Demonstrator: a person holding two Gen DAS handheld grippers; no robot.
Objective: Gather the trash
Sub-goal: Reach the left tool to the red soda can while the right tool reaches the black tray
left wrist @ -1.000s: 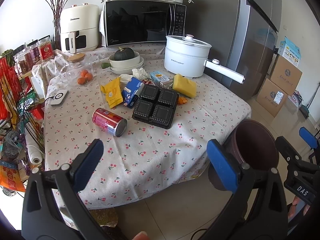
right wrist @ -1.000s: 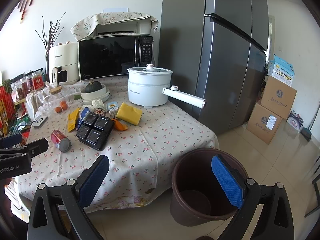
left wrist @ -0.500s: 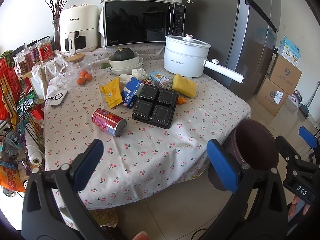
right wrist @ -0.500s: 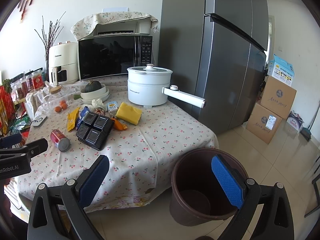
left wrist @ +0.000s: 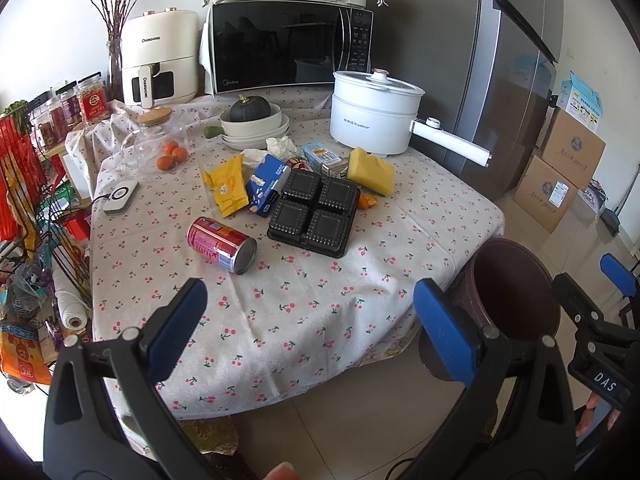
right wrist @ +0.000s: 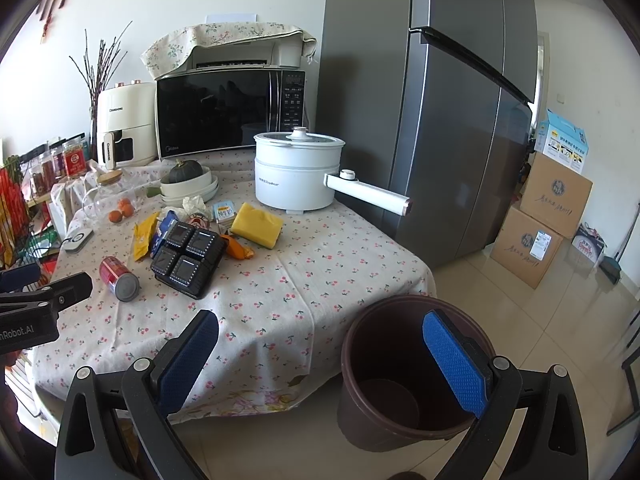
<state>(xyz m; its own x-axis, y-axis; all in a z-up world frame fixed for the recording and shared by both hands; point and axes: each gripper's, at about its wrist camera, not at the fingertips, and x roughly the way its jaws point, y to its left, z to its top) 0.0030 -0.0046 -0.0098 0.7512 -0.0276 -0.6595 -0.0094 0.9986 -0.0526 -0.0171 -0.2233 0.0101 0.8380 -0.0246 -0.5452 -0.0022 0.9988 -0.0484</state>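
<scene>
Trash clusters mid-table on the cherry-print tablecloth point(left wrist: 304, 312): a ribbed black plastic tray point(left wrist: 314, 213), a red cylindrical can point(left wrist: 222, 244) on its side nearer the front edge, crinkled yellow wrapper point(left wrist: 229, 188). Left gripper point(left wrist: 308, 322) and right gripper point(right wrist: 320, 356) gape wide, empty. Round brown bin point(right wrist: 404, 376) stands at the table's right corner.

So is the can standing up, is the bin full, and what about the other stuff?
Red can: lying on its side.
Brown bin: upright, empty.
White pot: lid on.
Microwave: door shut.
Black tray: flat on the table.
Left gripper: jaws open, empty.
Right gripper: jaws open, empty.
</scene>
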